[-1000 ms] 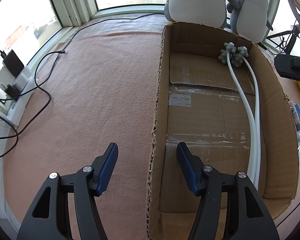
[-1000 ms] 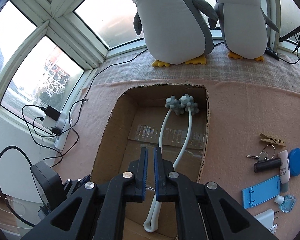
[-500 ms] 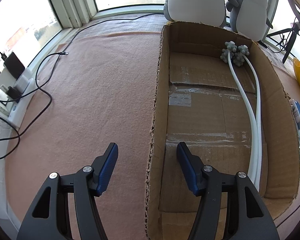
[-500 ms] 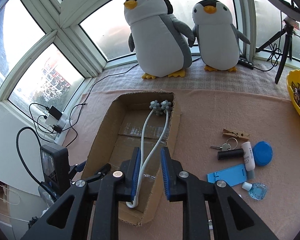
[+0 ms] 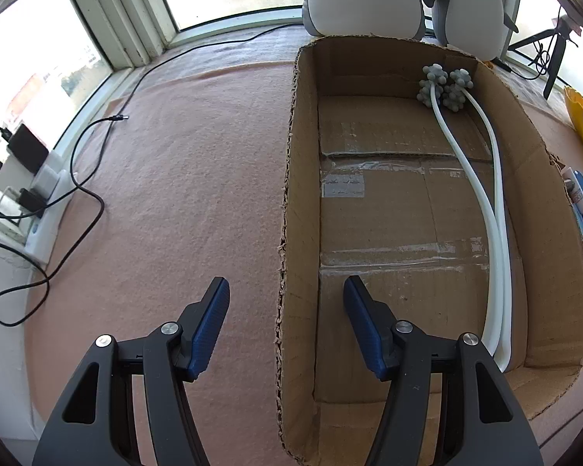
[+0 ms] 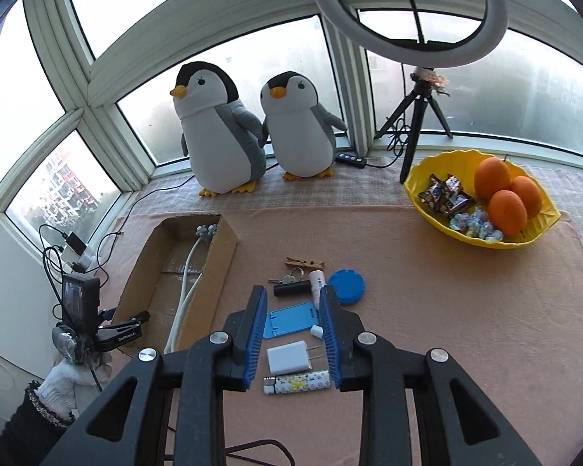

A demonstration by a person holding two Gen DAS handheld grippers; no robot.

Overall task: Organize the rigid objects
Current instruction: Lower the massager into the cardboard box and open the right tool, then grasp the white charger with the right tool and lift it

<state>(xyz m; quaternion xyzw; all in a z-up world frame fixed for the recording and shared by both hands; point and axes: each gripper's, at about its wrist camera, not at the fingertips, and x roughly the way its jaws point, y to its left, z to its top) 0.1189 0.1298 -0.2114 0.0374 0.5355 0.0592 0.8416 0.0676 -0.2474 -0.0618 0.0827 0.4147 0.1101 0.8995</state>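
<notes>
Small rigid bits are what's left to sort here: the white charger plug (image 6: 288, 362), patterned lighter (image 6: 296, 385), blue phone stand (image 6: 289, 321), blue lid (image 6: 346, 281), clothespin (image 6: 305, 262), keys (image 6: 290, 279) and a black cylinder (image 6: 292, 291) all sit in a loose cluster on the pink mat (image 6: 447, 330), just right of the cardboard box (image 6: 221, 268). Only the white massager (image 5: 489, 209) with the grey knobby heads is in the box so far, lying along its right wall, so I'd say we're between items, lining up pick number two. The right gripper (image 6: 292, 339) hangs above the cluster with nothing in it, its jaws have just been opening and stand partly apart, framing the plug and phone stand. Next move looks like dropping down onto one piece, and since they're packed close it'll need a clean line so a neighbour doesn't get nudged. The left gripper (image 5: 285, 328) holds nothing, its fingers wide apart and straddling the box's left wall without touching it. Left wrist view gives you the box floor and massager up close but barely a sliver of the clutter; right wrist view shows the whole spread, plus the yellow bowl (image 6: 419, 198) of oranges and the two plush penguins (image 6: 217, 132) far back.
</notes>
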